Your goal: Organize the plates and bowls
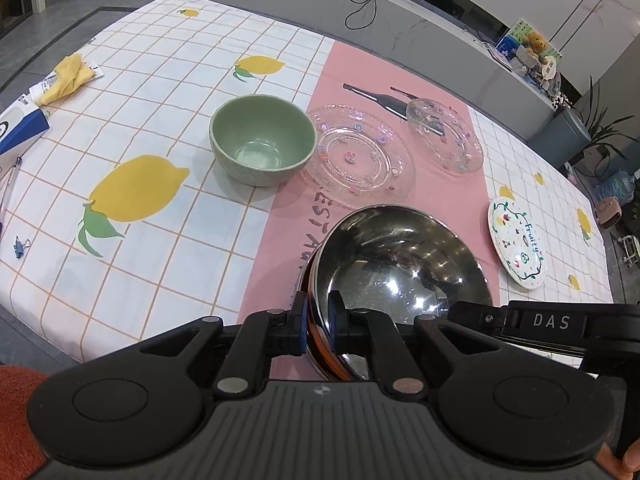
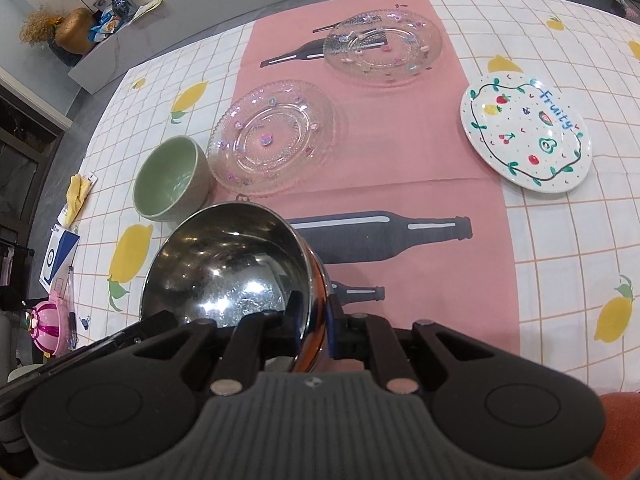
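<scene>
Two grippers share one load above the table (image 2: pixel 560 240), which carries a lemon-check cloth with a pink runner down its centre. The steel bowl (image 1: pixel 400 264) is the largest dish and is held over the near end of the runner, tilted, with its mouth facing away from both cameras. The left gripper (image 1: pixel 318 320) is clenched on the bowl's left rim, one finger inside the wall and one outside. The right gripper (image 2: pixel 316 312) is clenched on the opposite rim in the same manner.

Ahead of the bowl lie two glass plates. The nearer glass plate (image 2: pixel 276 136) sits on the runner's left edge. The farther glass plate (image 2: pixel 384 46) carries a small glass bowl (image 1: pixel 430 114) on its far side.

The white fruit plate (image 2: pixel 526 132) lies well apart to the right, on the check.

The green bowl (image 1: pixel 262 140) stands upright just beside the nearer glass plate, on its left; whether the two touch cannot be determined.

Governing relation: the green bowl lies forward and to the left of the steel bowl, on the left gripper's side, mouth up. If the bowls are to be nested, the probable step is to carry the steel bowl forward-left and level it first, since it is the wider of the two and would likely serve as the base.
</scene>
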`<state>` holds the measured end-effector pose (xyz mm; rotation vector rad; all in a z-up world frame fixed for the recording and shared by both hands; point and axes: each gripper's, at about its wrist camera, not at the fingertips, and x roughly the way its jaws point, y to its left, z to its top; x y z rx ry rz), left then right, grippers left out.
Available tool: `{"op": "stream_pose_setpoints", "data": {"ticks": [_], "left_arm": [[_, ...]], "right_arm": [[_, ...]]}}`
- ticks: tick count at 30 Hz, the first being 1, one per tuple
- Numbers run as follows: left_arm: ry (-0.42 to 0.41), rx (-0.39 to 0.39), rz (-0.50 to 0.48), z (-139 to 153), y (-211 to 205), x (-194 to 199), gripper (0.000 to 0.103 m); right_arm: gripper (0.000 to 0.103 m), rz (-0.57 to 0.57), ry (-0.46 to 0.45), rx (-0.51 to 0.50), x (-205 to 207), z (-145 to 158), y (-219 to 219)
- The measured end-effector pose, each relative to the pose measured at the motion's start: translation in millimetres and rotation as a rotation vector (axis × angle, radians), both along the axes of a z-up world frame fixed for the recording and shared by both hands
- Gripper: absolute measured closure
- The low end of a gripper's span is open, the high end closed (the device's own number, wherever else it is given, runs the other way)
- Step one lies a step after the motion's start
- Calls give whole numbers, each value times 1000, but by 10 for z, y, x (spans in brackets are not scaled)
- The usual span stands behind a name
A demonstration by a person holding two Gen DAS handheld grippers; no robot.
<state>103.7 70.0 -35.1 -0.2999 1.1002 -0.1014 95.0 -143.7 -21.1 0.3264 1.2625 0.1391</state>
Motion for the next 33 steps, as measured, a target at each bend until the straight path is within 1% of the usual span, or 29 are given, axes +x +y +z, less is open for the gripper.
{"op": "stream_pose_setpoints", "data": {"ticks": [2, 3, 7, 9, 11, 13, 16, 18, 21, 23, 25, 28, 33], "left_arm": [[-7, 13, 1, -8, 3, -3, 91], [-10, 15, -1, -2, -4, 5, 91], [-11, 2, -11, 15, 13, -2, 91], [-29, 8, -8, 49, 33, -13, 90], [-49, -8, -1, 88, 73, -21, 90], [-57, -22, 3, 117, 101, -14, 90], [-66, -12, -5, 123, 87, 1, 90], [-61, -10, -21, 97, 59, 4, 92], [-57, -8, -21, 73, 55, 0, 92], [-60, -21, -13, 94, 83, 0, 92], [-75, -9, -16, 148, 98, 10, 92], [-109, -3, -16, 261, 159, 62, 92], [-157, 10, 6, 429, 313, 216, 92]], "right_arm": [[93, 2, -2, 5, 1, 2, -5], [91, 3, -2, 8, 1, 3, -5], [90, 9, -4, 15, -7, 12, -11], [90, 9, -8, 16, -17, 29, -21], [90, 7, -16, 17, -26, 56, -32], [93, 4, -26, 17, -36, 80, -41], [97, 4, -33, 11, -34, 99, -44], [100, 4, -34, 6, -28, 93, -49], [100, 2, -31, 10, -28, 75, -60], [100, 2, -28, 12, -25, 72, -63], [99, 8, -31, 11, -25, 94, -61], [96, 25, -57, 4, -6, 187, -32], [96, 55, -131, 4, 96, 373, 53]]}}
